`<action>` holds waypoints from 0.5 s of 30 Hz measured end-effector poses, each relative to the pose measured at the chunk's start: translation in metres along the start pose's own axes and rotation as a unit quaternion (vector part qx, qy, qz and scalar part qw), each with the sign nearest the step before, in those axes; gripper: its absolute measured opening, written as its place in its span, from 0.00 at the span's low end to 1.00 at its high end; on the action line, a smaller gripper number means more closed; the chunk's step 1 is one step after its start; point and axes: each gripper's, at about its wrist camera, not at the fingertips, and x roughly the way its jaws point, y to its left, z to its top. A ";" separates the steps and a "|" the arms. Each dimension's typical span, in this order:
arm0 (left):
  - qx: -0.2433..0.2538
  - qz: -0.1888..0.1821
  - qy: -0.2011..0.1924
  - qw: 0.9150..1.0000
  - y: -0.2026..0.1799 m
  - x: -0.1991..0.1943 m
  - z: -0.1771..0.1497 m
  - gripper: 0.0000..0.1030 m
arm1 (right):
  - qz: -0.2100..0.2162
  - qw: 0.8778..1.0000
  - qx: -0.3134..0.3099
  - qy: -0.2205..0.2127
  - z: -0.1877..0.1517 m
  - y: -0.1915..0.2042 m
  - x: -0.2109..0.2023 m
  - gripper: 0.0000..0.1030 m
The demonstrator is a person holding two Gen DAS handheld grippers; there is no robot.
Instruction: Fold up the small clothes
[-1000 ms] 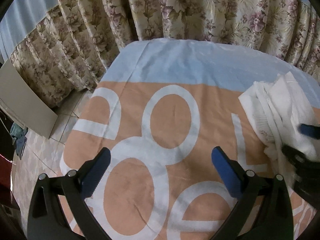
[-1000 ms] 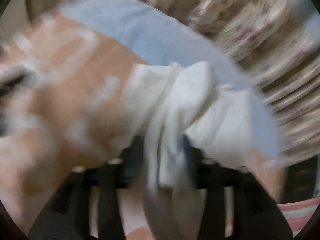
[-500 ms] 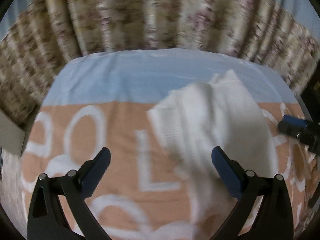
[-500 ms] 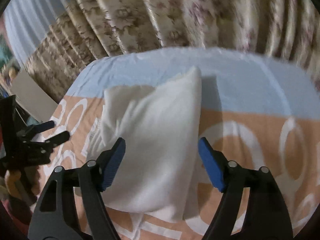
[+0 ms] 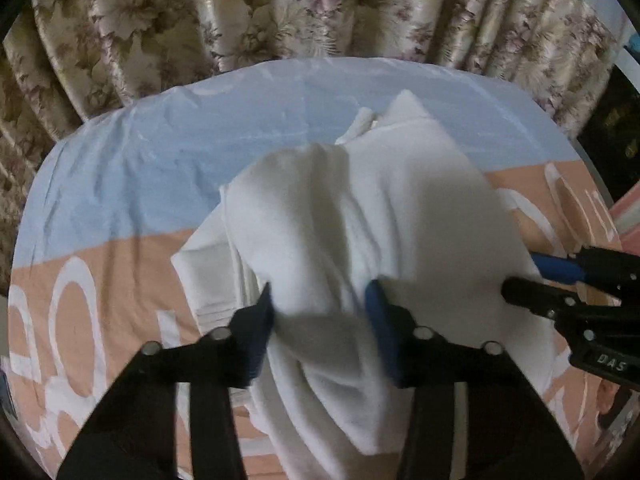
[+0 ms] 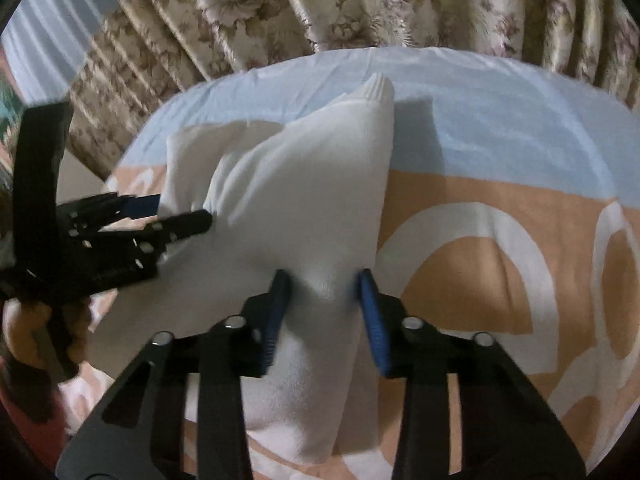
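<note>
Dim indoor light, soft shadows, fisheye edge warp (dark corners), slight motion blur

Both tongs point steeply downward, side by side. The left tongs [image 5: 320, 312] are closing, their blue pads [image 5: 378, 312] pressing a bunched fold of the white garment [image 5: 380, 208] between them. The right tongs [image 6: 324, 300] are closing too, pinching another fold of the same cloth. In the right wrist view a hand [image 6: 28, 332] grips the left tool's handle at the lower left edge.
</note>
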 end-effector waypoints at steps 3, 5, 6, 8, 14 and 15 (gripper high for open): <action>0.036 0.013 0.005 0.999 -0.006 -0.005 0.000 0.18 | -0.035 0.998 -0.056 0.007 0.003 0.019 -0.002 0.25; 0.055 0.020 0.008 0.998 -0.006 -0.008 -0.001 0.16 | -0.053 0.994 -0.096 0.010 0.005 0.032 -0.002 0.23; 0.063 0.024 0.008 0.998 -0.005 -0.011 -0.003 0.15 | -0.063 0.990 -0.122 0.007 0.006 0.042 -0.004 0.22; 0.074 0.030 0.009 0.997 -0.002 -0.016 -0.010 0.14 | -0.072 0.984 -0.161 0.000 0.005 0.057 -0.009 0.20; 0.086 0.046 0.007 0.995 0.009 -0.022 -0.020 0.14 | -0.089 0.969 -0.231 -0.001 -0.004 0.093 -0.010 0.10; 0.087 0.045 0.003 0.995 0.009 -0.023 -0.021 0.16 | -0.099 0.969 -0.227 0.005 -0.005 0.091 -0.002 0.10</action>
